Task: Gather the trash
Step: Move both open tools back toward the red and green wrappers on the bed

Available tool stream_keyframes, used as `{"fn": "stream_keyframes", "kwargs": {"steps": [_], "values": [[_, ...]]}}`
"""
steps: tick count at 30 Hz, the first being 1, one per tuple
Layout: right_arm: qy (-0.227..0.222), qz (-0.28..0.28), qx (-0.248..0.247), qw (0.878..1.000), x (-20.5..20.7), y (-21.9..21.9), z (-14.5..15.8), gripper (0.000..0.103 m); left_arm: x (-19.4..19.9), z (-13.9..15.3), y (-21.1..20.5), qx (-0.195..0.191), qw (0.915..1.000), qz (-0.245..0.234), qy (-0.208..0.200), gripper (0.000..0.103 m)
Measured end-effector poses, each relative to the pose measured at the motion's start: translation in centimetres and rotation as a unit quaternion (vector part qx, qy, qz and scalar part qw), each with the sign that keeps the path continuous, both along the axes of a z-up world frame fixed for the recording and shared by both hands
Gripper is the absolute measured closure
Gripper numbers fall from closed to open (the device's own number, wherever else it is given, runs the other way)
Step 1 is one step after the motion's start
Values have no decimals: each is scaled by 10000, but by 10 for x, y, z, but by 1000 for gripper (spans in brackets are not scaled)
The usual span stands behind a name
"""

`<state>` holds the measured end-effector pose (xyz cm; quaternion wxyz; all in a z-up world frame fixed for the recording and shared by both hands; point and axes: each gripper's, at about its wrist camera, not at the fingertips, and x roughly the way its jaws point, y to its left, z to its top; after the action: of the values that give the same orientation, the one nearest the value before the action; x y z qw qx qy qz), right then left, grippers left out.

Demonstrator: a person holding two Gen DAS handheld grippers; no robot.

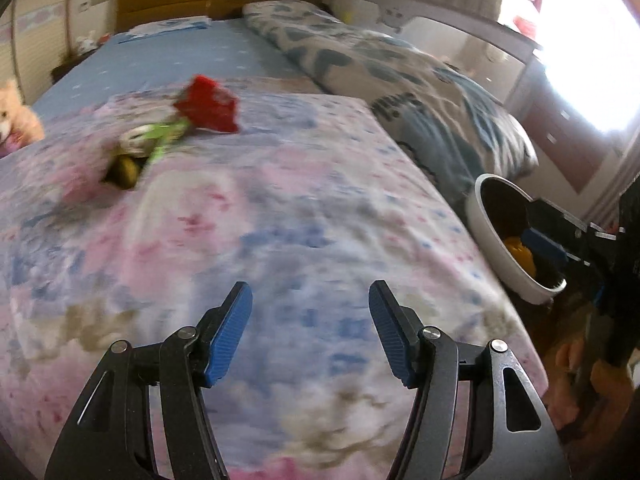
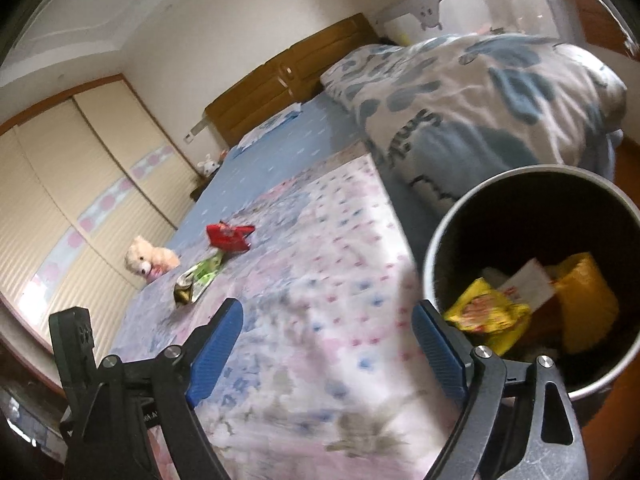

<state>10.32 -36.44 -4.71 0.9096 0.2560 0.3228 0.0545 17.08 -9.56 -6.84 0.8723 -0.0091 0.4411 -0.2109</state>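
We see the wide bed under its pink-and-blue floral cotton sheet [image 1: 280, 200], and at four o'clock of it the round white bin with a dark inside [image 2: 430, 264], already holding yellow wrappers [image 2: 486, 316]. On the sheet at ten o'clock lie a crumpled red foil packet [image 1: 208, 106], a green-and-white wrapper [image 1: 154, 138] and a dented olive can [image 1: 122, 172]. We judge them light, crinkly and slippery; pinch a folded edge. The left gripper [image 1: 310, 308] and right gripper [image 2: 328, 330] both gape wide, empty. Blur hides any print.
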Motion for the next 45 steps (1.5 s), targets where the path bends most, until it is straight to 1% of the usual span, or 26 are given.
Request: {"fn": "stream_keyframes", "kwargs": {"steps": [6, 12, 17, 19, 22, 28, 31, 32, 33, 39, 40, 41, 42, 43, 44, 45], "values": [[144, 285, 95, 9994, 20, 28, -12, 15, 12, -2, 36, 94, 9989, 466, -42, 40], [241, 540, 68, 9982, 43, 49, -20, 15, 24, -4, 63, 74, 9970, 776, -23, 39], [222, 731, 2, 9971, 62, 64, -23, 15, 36, -4, 81, 57, 9951, 984, -13, 37], [241, 828, -3, 9963, 72, 70, -25, 15, 40, -2, 86, 66, 9946, 1040, -32, 36], [260, 965, 8, 9950, 86, 77, -28, 15, 49, 1, 92, 101, 9935, 1129, -94, 30], [269, 1104, 131, 9934, 110, 84, -32, 15, 76, 2, 93, 156, 9934, 1134, -54, 26], [266, 1119, 209, 9931, 122, 84, -32, 15, 91, 5, 90, 194, 9931, 1147, -121, 24], [261, 1116, 227, 9931, 127, 84, -32, 15, 97, 5, 89, 225, 9928, 1165, -152, 21], [262, 1115, 239, 9931, 129, 84, -31, 15, 101, 5, 87, 272, 9923, 1197, -173, 20], [276, 1120, 315, 9928, 150, 86, -31, 15, 133, 1, 78, 559, 9901, 1249, -320, 20], [273, 1122, 320, 9928, 153, 86, -31, 15, 138, -1, 77, 657, 9891, 1269, -364, 20], [267, 1128, 315, 9928, 157, 88, -31, 15, 141, -2, 77, 738, 9884, 1271, -383, 20], [261, 1148, 314, 9926, 161, 89, -32, 15, 144, -4, 77, 783, 9884, 1237, -414, 29], [266, 1170, 311, 9923, 166, 92, -32, 15, 146, -6, 78, 780, 9888, 1201, -416, 39], [275, 1188, 300, 9921, 170, 94, -33, 15, 148, -8, 79, 770, 9896, 1160, -362, 60], [277, 1217, 284, 9918, 174, 97, -33, 15, 151, -13, 81, 717, 9909, 1110, -254, 65]]}}
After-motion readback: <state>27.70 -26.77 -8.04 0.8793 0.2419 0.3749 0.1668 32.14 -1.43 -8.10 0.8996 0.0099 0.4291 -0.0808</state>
